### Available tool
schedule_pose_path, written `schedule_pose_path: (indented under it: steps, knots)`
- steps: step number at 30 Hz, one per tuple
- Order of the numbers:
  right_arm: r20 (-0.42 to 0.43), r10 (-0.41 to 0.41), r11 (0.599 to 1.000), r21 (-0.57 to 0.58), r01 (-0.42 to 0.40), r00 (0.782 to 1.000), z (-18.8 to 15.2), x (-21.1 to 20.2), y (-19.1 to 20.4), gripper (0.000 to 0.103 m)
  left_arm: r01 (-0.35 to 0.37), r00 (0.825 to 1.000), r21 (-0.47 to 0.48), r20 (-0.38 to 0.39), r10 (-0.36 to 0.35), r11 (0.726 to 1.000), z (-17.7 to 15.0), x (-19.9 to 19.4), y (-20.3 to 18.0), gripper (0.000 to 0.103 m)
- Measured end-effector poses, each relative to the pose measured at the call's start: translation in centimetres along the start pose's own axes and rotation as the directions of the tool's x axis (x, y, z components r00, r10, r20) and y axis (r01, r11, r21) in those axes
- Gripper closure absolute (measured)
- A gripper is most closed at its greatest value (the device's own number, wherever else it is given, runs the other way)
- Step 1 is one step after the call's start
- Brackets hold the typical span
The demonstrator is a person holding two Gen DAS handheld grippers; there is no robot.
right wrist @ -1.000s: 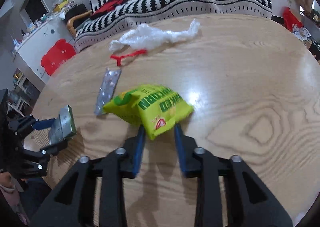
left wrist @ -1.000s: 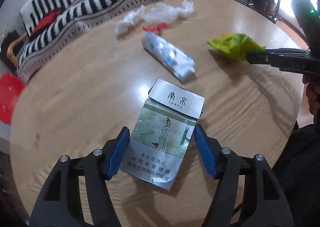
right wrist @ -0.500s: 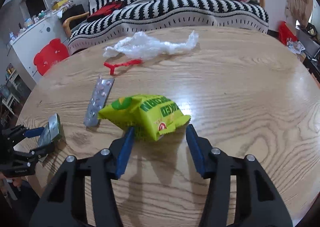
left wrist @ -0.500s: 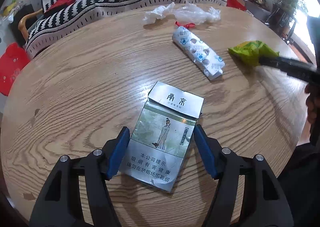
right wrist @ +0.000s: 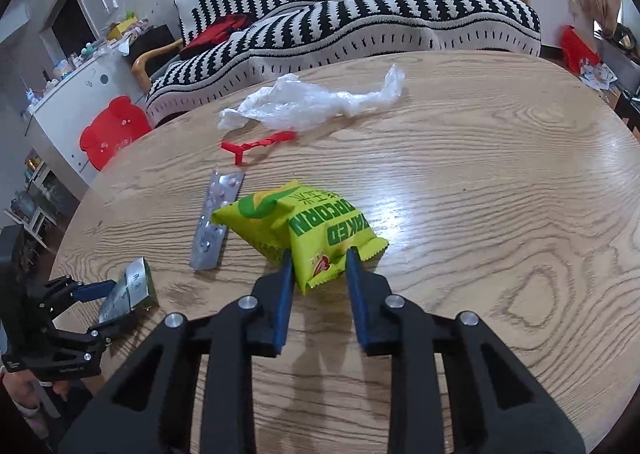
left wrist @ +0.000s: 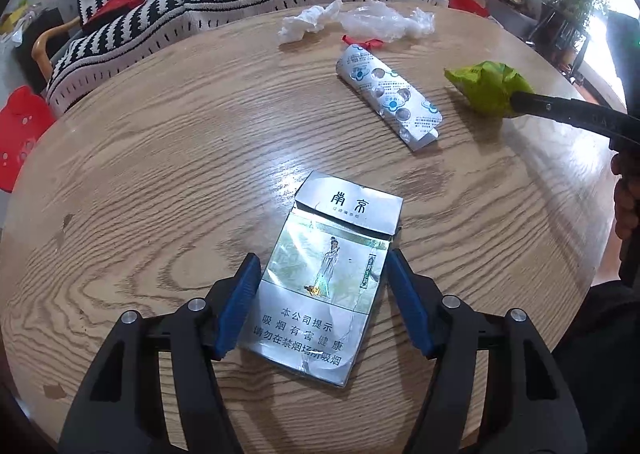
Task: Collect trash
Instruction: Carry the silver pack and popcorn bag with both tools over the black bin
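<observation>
Left wrist view: the flattened cigarette pack point(left wrist: 326, 286) is clamped between the left gripper's point(left wrist: 320, 300) blue pads at lower centre. Right wrist view: the right gripper's point(right wrist: 318, 286) jaws are closing around the green popcorn bag point(right wrist: 304, 226), mid-frame on the wooden table point(right wrist: 500, 182).

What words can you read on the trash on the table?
"南京" on the cigarette pack's flap.
"本公司提示 吸烟有害健康 请勿在禁烟场所吸烟" on the pack's lower front.
"POPCORN", partly cut off, upside down on the green snack bag.
A second green word below it, ending "KED".
Small print under "南京", the red logo on the bag, and the print on the blister pack: too small to read.
</observation>
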State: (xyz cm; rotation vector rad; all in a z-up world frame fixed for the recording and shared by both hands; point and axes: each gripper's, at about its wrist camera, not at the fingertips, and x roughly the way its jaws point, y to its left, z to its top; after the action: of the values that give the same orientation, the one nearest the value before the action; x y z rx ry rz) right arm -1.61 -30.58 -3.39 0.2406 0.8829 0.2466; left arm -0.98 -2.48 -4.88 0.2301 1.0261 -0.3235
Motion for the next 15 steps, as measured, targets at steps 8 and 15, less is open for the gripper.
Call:
schedule_pose_path:
  steps: [8, 15]
  knots:
    - [0.017, -0.024, 1.000, -0.002, 0.024, 1.000, -0.20, -0.23, 0.24, 0.079, -0.021, 1.000, 0.003, 0.002, 0.021, 1.000, -0.10, -0.14, 0.18, 0.039]
    - [0.042, -0.030, 1.000, -0.001, 0.030, 0.999, -0.17, -0.62, 0.65, 0.080, -0.027, 1.000, 0.008, 0.010, 0.026, 1.000, 0.00, -0.28, 0.05, 0.040]
